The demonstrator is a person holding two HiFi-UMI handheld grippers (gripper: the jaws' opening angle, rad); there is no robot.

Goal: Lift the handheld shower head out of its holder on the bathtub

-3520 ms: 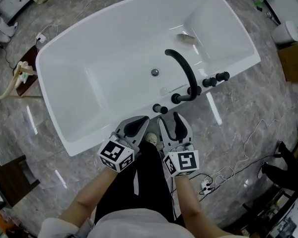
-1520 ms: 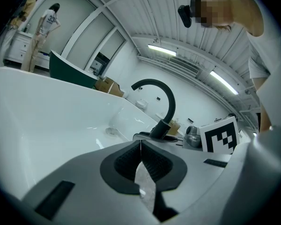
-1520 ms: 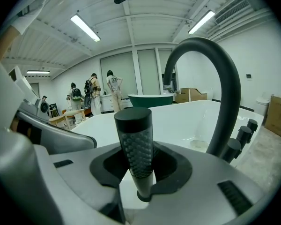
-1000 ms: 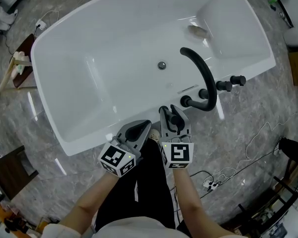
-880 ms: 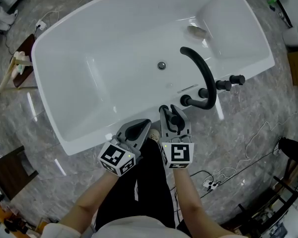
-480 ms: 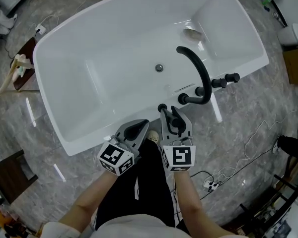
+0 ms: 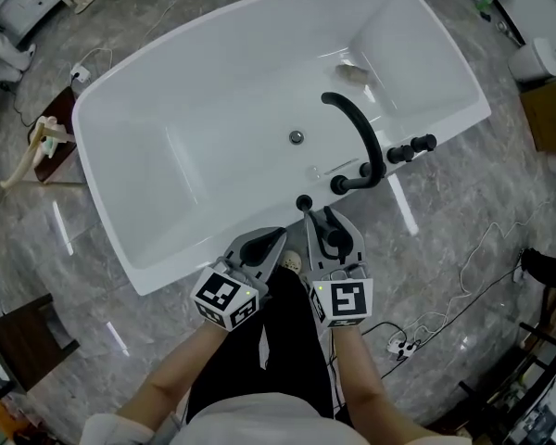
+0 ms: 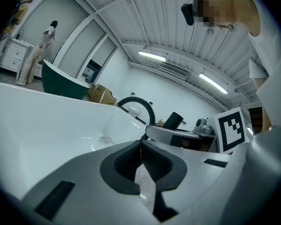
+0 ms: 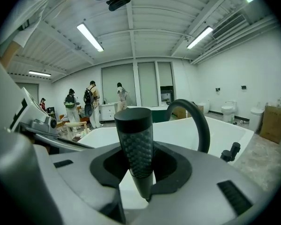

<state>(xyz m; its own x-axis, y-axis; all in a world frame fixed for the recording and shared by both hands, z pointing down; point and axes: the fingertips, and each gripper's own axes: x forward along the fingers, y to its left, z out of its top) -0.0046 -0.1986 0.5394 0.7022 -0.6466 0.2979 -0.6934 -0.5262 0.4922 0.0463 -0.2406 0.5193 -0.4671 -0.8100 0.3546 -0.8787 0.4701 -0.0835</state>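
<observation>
1. Since a second ago, my right gripper point(image 7: 321, 228) has risen off the bathtub point(image 7: 181, 263) rim, bringing the shower head point(image 7: 305, 202) with it.
2. Its jaws clamp the shower head upright, near the curved black tap point(image 7: 352, 128).
3. My left gripper point(image 7: 269, 242) sits alongside, jaws pressed together on nothing.

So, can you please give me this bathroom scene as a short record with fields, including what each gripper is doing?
setting: white bathtub on a grey stone floor
tap: black curved spout, with black knobs beside it on the rim
right gripper: fingers closed on the black shower head, which stands upright
left gripper: fingers together, nothing between them
holder: cannot be made out
</observation>
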